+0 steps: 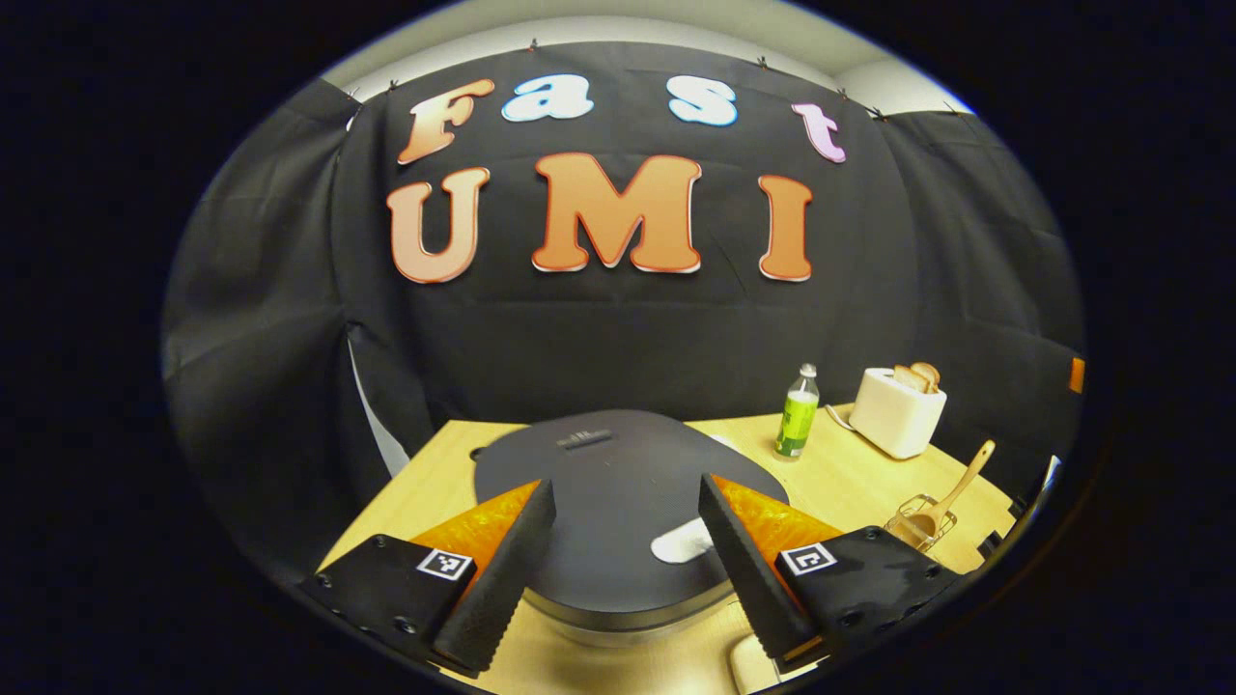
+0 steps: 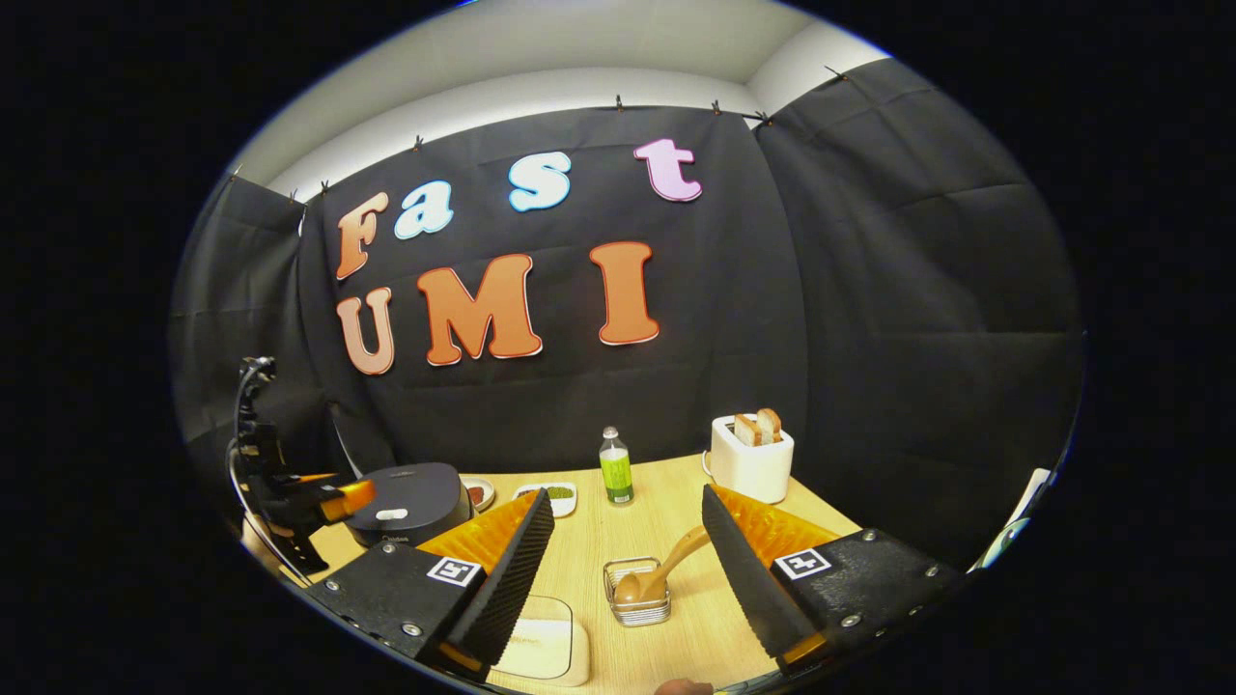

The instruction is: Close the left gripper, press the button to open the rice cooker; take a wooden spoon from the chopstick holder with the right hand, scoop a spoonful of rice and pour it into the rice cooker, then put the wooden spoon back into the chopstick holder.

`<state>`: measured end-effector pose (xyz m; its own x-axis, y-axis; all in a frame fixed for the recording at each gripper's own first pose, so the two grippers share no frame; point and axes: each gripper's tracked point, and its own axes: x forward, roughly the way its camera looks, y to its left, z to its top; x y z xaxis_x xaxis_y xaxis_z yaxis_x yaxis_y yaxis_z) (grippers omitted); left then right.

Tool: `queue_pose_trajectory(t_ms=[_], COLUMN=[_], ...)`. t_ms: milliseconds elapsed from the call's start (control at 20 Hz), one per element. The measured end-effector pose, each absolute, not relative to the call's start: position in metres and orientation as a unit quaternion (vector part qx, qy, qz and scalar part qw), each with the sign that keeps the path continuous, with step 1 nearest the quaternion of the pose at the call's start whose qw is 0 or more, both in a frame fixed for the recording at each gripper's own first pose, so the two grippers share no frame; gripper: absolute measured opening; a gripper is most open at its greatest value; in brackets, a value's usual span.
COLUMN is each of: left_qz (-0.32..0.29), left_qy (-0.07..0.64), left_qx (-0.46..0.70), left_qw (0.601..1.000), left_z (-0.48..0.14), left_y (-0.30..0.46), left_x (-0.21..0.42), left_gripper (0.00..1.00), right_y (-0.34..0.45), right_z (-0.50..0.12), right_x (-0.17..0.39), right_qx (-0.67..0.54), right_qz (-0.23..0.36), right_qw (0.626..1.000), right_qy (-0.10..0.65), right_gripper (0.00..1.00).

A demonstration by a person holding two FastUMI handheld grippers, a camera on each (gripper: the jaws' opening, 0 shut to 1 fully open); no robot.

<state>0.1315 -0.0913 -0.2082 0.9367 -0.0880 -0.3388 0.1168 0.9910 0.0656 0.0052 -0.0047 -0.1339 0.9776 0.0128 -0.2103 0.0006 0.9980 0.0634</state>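
Round matte rice cooker [image 1: 618, 502] lid shut, both tongs [image 1: 628, 560] [image 2: 628, 569] spread wide, wooden spoon [image 2: 666, 569] in wire chopstick holder [image 2: 637, 594]

Light wooden table [image 2: 676, 541] carries, left to right in the right gripper view: dark rice cooker [image 2: 410, 502], lid closed; two small dishes [image 2: 548, 497]; green-labelled bottle [image 2: 615, 467]; white toaster [image 2: 751, 460] holding bread. Nearer the front — a wire chopstick holder [image 2: 637, 592] containing a tilted wooden spoon [image 2: 666, 569], and a white container [image 2: 541, 649] beside it.

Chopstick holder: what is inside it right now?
The wire chopstick holder holds one wooden spoon, bowl down, handle leaning out toward the toaster. The spoon's bowl hides the holder's bottom.
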Motion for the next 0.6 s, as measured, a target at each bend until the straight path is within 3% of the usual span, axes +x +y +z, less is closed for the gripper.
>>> queue_pose_trajectory(t_ms=[250,350,600], left_qz=[0.007,0.025,0.038], left_qy=[0.119,0.102,0.075], left_qx=[0.046,0.061,0.058], left_qw=[0.992,0.993,0.995], left_z=[-0.089,-0.055,-0.009], left_y=[-0.004,0.024,0.064], left_x=[0.116,0.100,0.060], left_gripper=[1.00,0.94,0.98], right_y=[-0.007,-0.006,-0.003], right_z=[-0.084,-0.062,-0.016], right_x=[0.014,0.015,0.015], right_qx=[0.015,0.009,-0.001], right_qz=[0.000,-0.001,-0.006], right_qw=[0.997,0.998,1.000], right_qy=[0.074,0.059,0.030], right_gripper=[0.95,0.95,0.95])
